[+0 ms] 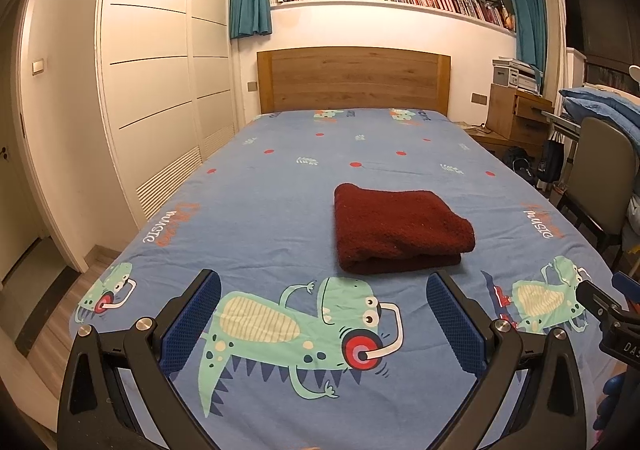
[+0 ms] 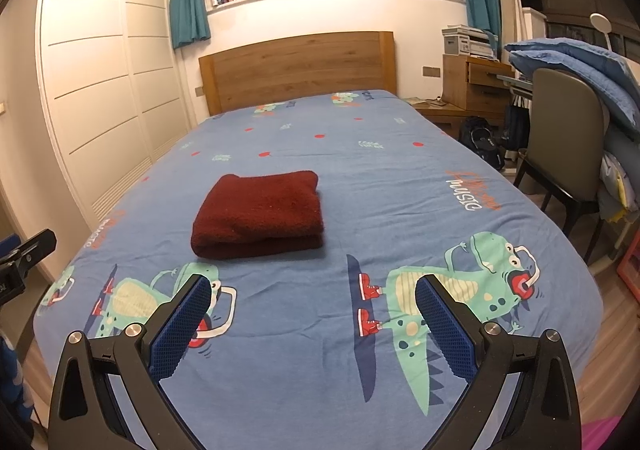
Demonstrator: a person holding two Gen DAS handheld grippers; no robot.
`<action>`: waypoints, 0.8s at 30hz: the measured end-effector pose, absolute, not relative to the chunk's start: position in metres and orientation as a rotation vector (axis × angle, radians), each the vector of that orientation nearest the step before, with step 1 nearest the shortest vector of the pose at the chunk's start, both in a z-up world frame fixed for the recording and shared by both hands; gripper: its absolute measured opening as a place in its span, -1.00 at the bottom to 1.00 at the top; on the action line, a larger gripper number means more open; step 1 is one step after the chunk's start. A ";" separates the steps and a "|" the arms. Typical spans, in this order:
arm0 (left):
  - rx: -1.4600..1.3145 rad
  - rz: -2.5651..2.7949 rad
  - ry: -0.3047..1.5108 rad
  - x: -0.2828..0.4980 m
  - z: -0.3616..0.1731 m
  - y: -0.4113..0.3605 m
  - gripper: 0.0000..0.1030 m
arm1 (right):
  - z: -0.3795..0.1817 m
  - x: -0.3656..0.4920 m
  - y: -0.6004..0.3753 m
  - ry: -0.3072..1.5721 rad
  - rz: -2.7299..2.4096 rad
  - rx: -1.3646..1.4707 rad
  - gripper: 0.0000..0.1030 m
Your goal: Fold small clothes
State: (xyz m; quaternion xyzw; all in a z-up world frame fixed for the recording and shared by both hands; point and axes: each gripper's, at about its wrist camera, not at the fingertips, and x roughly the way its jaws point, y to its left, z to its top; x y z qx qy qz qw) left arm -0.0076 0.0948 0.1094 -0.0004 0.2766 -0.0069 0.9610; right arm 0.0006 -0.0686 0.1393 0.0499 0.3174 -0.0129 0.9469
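Note:
A dark red knitted garment (image 1: 400,228) lies folded into a thick rectangle on the blue dinosaur-print bed sheet (image 1: 280,186). It also shows in the right wrist view (image 2: 260,214), left of centre. My left gripper (image 1: 324,292) is open and empty, held above the sheet just short of the garment's near edge. My right gripper (image 2: 314,292) is open and empty, hovering near the bed's front, to the right of the garment. Part of the right gripper shows at the left wrist view's right edge (image 1: 608,310).
A wooden headboard (image 1: 354,78) stands at the far end. A white wardrobe (image 1: 160,70) runs along the left. A chair (image 2: 568,142) with piled blue bedding (image 2: 576,66), a desk and bags stand to the right of the bed.

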 end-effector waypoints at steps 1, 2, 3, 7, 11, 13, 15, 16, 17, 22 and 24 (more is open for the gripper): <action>0.000 -0.014 0.562 -0.007 0.109 0.095 0.97 | 0.139 0.001 -0.069 0.647 -0.027 0.100 0.98; 0.000 -0.015 0.563 -0.007 0.109 0.094 0.97 | 0.139 0.001 -0.069 0.648 -0.028 0.101 0.98; -0.001 -0.016 0.564 -0.007 0.108 0.094 0.97 | 0.138 0.001 -0.070 0.648 -0.028 0.102 0.98; -0.001 -0.018 0.569 -0.006 0.107 0.094 0.97 | 0.137 0.002 -0.071 0.651 -0.031 0.098 0.98; -0.001 -0.020 0.571 -0.007 0.107 0.093 0.97 | 0.135 0.003 -0.070 0.653 -0.031 0.092 0.98; -0.001 -0.020 0.572 -0.007 0.106 0.093 0.97 | 0.135 0.003 -0.068 0.655 -0.031 0.090 0.98; 0.001 -0.020 0.573 -0.007 0.106 0.092 0.97 | 0.135 0.003 -0.068 0.654 -0.032 0.090 0.98; 0.001 -0.021 0.574 -0.007 0.105 0.092 0.97 | 0.135 0.003 -0.068 0.654 -0.032 0.090 0.98; 0.001 -0.022 0.574 -0.007 0.105 0.092 0.97 | 0.135 0.004 -0.068 0.655 -0.032 0.089 0.98; -0.001 -0.021 0.574 -0.007 0.105 0.092 0.97 | 0.135 0.003 -0.068 0.654 -0.032 0.090 0.98; 0.001 -0.021 0.574 -0.007 0.105 0.092 0.97 | 0.134 0.003 -0.069 0.652 -0.034 0.090 0.98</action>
